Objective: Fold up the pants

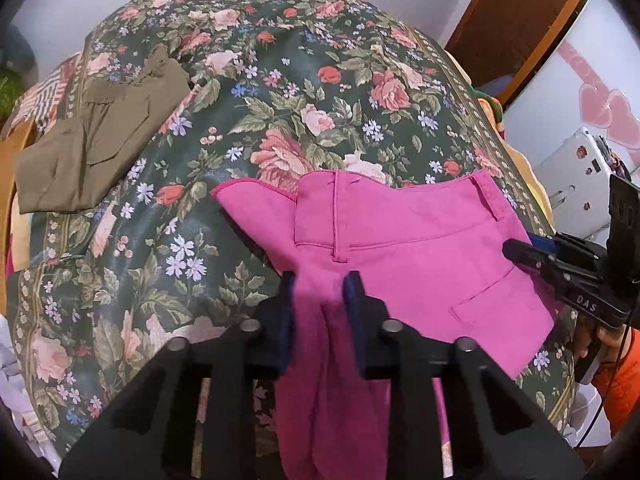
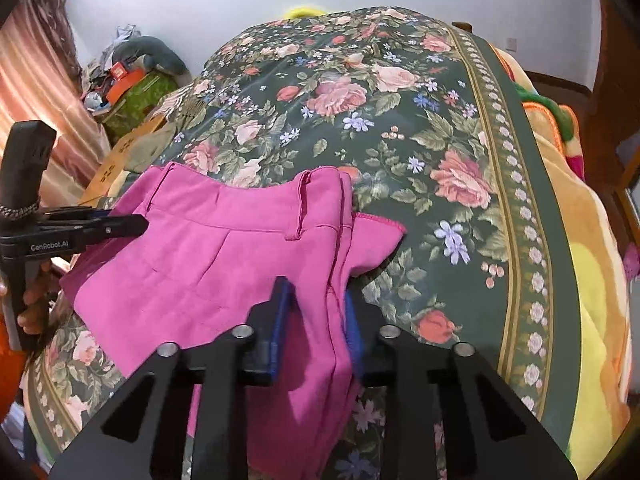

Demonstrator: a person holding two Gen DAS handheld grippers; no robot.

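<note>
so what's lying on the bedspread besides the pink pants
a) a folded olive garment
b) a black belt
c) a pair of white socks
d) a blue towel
a: a folded olive garment lies on the floral bedspread, off to the far left of the pink pants in the left wrist view.

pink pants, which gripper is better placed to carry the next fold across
Judging roughly, neither clearly: left gripper and right gripper are both shut on bunched pink pants, waistband on the floral bedspread.
</note>
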